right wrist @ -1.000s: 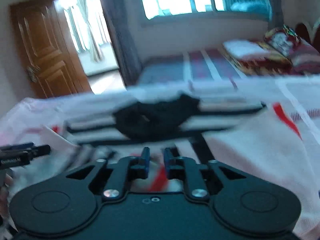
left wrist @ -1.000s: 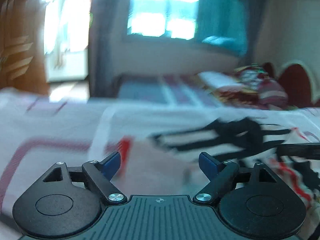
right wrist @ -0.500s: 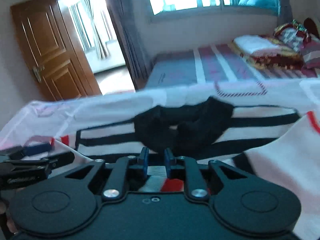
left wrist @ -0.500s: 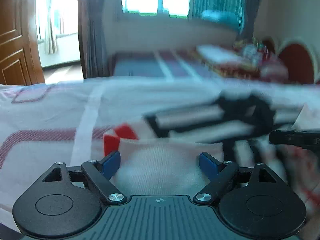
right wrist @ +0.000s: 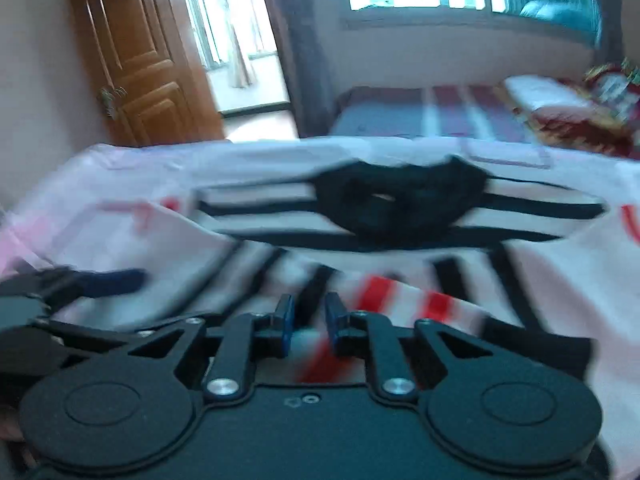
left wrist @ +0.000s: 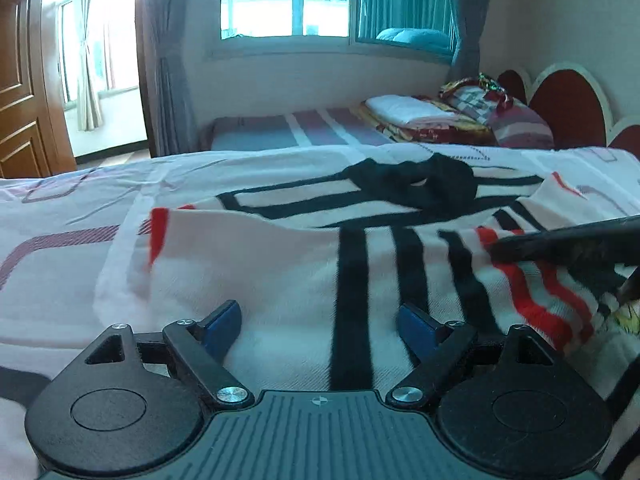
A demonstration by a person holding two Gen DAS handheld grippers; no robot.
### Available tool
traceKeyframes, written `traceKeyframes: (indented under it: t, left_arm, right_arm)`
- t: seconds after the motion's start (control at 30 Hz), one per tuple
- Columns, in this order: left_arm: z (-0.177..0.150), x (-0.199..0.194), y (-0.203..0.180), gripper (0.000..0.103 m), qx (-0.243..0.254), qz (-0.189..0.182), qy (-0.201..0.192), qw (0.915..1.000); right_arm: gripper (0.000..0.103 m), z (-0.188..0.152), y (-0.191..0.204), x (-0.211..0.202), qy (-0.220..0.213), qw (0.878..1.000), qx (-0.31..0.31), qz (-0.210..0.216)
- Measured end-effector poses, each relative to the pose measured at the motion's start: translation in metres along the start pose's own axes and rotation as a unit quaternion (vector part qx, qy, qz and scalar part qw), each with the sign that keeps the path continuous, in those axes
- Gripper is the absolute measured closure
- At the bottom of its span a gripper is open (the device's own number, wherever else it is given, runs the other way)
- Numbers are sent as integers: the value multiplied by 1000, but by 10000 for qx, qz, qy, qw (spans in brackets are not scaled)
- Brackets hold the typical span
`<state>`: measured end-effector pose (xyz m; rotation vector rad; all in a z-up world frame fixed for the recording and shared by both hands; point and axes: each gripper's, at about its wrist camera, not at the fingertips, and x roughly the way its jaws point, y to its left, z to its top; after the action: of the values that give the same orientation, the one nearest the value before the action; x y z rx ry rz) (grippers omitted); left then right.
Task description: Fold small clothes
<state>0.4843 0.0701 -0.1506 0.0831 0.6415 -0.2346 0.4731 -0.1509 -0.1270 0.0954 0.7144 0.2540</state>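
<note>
Jaws: right gripper (right wrist: 307,330) closing on white knitted black-and-red-striped sweater (left wrist: 304,280); left gripper (left wrist: 319,322) released above it. Thin pinch; slippage likely.

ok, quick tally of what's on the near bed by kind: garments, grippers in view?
White garments with black and red stripes: 1, the striped sweater
Black garments: 1, the black piece lying on the sweater's far part
Grippers: 2, left gripper and right gripper
Total: 4
</note>
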Motion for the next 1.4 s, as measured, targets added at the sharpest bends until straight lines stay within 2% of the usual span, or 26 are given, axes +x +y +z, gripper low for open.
traceKeyframes:
  t: [0.07, 0.1, 0.2, 0.23, 0.27, 0.33, 0.4, 0.43, 0.47, 0.53, 0.6, 0.67, 0.73, 0.77, 0.8, 0.87, 0.93, 0.97, 1.0, 1.07, 1.13, 1.2, 1.27, 1.33, 1.37, 1.4]
  left_arm:
    - [-3, -6, 5, 18, -20, 51, 16, 10000]
    - [-2, -5, 6, 18, -53, 42, 12, 10000]
    - [3, -11, 5, 18, -107, 185, 20, 9998]
    - [4, -11, 5, 18, -152, 198, -55, 9997]
    - [4, -18, 6, 18, -232, 136, -151, 9995]
    - [0, -19, 5, 18, -269, 159, -30, 9995]
    - [-11, -13, 1, 17, -157, 233, 40, 9996]
    - [-12, -13, 0, 16, -153, 263, 4, 9995]
    - [-9, -12, 0, 16, -162, 276, 43, 9995]
    - [-6, -14, -1, 16, -164, 326, 79, 9993]
    - [-8, -14, -3, 16, -72, 403, 95, 9991]
    - [-11, -16, -3, 16, -123, 418, 87, 9990]
    - [-9, -21, -4, 16, -180, 458, 75, 9988]
    - [-9, -24, -3, 16, -276, 437, 12, 9987]
    - [-11, -25, -4, 16, -331, 453, -4, 9984]
    - [-14, -26, -7, 16, -335, 526, -4, 9981]
    - [-16, -24, -12, 16, -186, 643, 69, 9977]
    - [-14, -24, -14, 16, -188, 672, 102, 9975]
    - [-12, -25, -12, 16, -257, 665, 120, 9974]
    - [-10, -28, -9, 16, -292, 629, 65, 9976]
    - [-14, -24, -9, 16, -160, 610, 181, 9978]
    - [-15, -20, -9, 10, -101, 619, 191, 9978]
    - [-8, -20, -9, 10, -128, 690, 290, 9971]
    - [-3, -31, -19, 10, -110, 827, 119, 9964]
    - [-1, -37, -25, 10, -254, 686, 16, 9973]
    - [0, -39, -32, 10, -387, 512, -2, 9979]
  right_arm:
    - [92, -1, -29, -11, -64, 9991, 312, -266]
    - [97, -3, -44, -16, -67, 9984, 480, -298]
    - [98, -4, -58, -26, -11, 9971, 753, -139]
    - [94, -2, -59, -34, -91, 9968, 779, -163]
    - [81, -3, -59, -43, -213, 9965, 788, -154]
    - [76, -6, -63, -58, -303, 9964, 754, -225]
    - [72, -15, -69, -56, -144, 9966, 639, -491]
    - [71, -21, -70, -49, 9, 9961, 630, -625]
    - [71, -24, -73, -48, -117, 9966, 603, -545]
    - [71, -22, -70, -45, -67, 9974, 455, -548]
    - [76, -18, -66, -43, 8, 9978, 94, -658]
    - [72, -23, -74, -49, 19, 9974, 87, -717]
    - [71, -26, -90, -60, 65, 9966, 724, -397]
    - [67, -26, -94, -66, 73, 9949, 963, -282]
    - [58, -27, -94, -67, 86, 9942, 1052, -193]
    - [53, -33, -91, -64, 123, 9930, 1173, -23]
    - [60, -32, -86, -60, 82, 9931, 1166, 109]
    - [86, -31, -85, -59, 45, 9923, 1215, 244]
    - [95, -32, -86, -58, 41, 9912, 1262, 400]
    - [96, -32, -86, -62, -23, 9916, 1240, 368]
    - [96, -32, -85, -76, -129, 9934, 1060, 410]
    - [95, -36, -85, -79, -5, 9948, 949, 367]
    - [96, -42, -85, -67, 108, 9963, 820, 212]
    - [86, -38, -81, -69, 4, 9979, 645, 88]
    - [76, -37, -78, -76, -127, 9985, 514, -110]
    - [76, -36, -73, -85, -345, 9986, 326, -249]
